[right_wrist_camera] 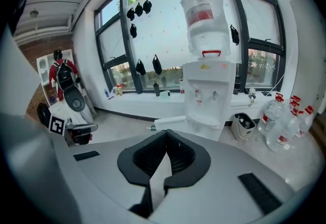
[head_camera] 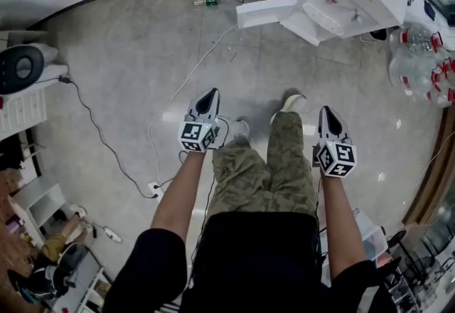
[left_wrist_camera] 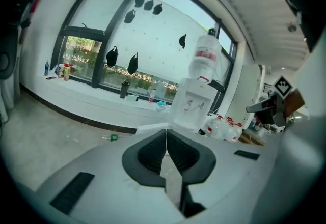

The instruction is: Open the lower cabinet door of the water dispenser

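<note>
Right gripper view gets the water dispenser [right_wrist_camera: 206, 90] head-on. Head view only clips it at upper right, lower cabinet door [head_camera: 266, 11] sticking out left, well beyond the left gripper [head_camera: 207, 99] and right gripper [head_camera: 329, 118]. Both are pinched together, empty.

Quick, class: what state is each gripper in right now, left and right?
Left gripper: closed, holding nothing.
Right gripper: closed, holding nothing.

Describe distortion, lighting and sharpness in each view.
Head view: fisheye curves the glossy grey tiled floor, with soft glare at right. Left gripper view: dark-framed window bows strongly, corners vignette black. Right gripper view: white water dispenser with clear bottle is sharp, backlit by daylight.
</note>
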